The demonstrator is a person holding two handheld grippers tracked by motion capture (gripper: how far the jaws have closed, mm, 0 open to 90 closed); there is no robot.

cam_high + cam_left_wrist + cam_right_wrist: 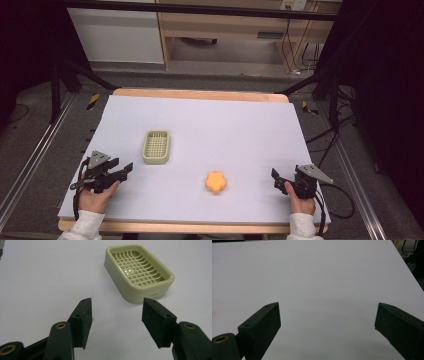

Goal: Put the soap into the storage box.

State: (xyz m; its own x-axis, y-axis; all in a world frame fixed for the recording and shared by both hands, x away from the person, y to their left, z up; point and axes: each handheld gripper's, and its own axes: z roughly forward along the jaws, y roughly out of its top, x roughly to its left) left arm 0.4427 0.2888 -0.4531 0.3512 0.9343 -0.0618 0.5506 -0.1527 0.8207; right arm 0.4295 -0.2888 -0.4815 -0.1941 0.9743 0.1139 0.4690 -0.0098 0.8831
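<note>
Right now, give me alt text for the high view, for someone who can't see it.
A person's two hands rest at the near edge of a white table, each holding black tongs: the left tongs open beside a cream slotted soap dish, the right tongs open too. An orange flower-shaped sponge lies between them, untouched.

Black jaws, brass rivets, white sleeves [85,224]

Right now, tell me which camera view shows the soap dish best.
The left gripper view: the cream soap dish sits close ahead of the open jaws, with its grid insert and rim clearly visible. The high view shows the soap dish small, from above, on the white table near the left gripper. The right gripper view looks across bare table.
</note>
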